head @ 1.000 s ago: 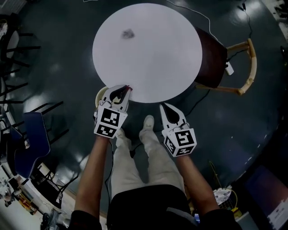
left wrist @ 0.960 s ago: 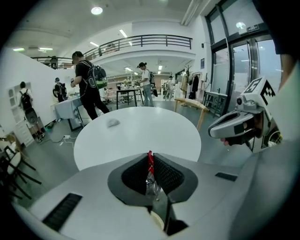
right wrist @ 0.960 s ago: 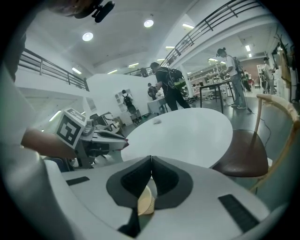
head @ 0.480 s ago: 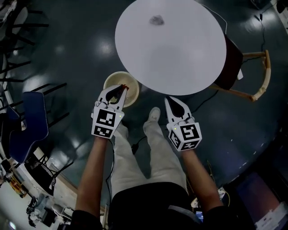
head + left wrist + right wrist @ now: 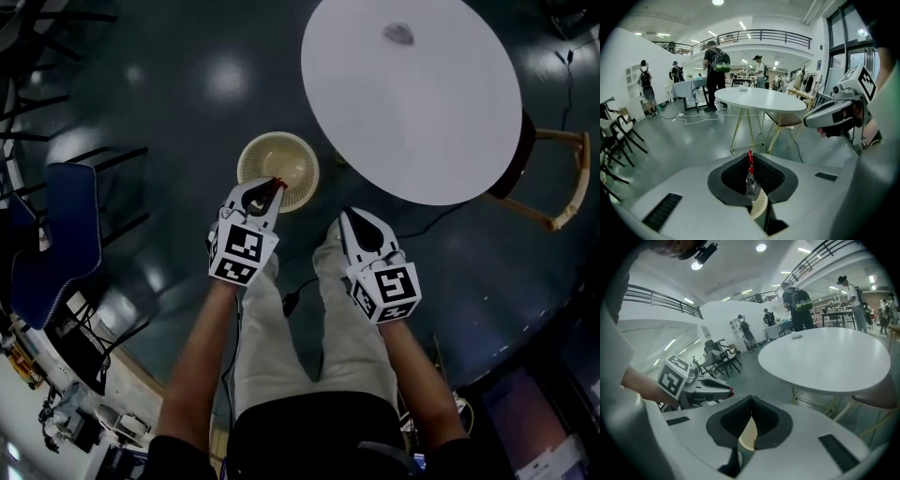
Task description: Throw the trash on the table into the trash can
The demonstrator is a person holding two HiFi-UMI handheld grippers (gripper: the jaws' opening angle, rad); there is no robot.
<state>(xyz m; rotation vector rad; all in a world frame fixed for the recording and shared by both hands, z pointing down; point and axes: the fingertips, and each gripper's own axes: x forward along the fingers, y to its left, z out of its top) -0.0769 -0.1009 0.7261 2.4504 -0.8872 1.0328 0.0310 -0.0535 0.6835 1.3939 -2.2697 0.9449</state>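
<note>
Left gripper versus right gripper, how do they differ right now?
The left gripper is shut on a red and clear wrapper; the right gripper is shut on nothing. In the head view the left gripper's tip hangs over the cream trash can; the right gripper is off to its side. Both point forward, side by side.

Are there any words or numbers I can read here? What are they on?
No text can be read anywhere.
The wrapper in the left gripper: has print, too small and blurred.
The left marker cube and right marker cube: only black-and-white squares, no letters.
</note>
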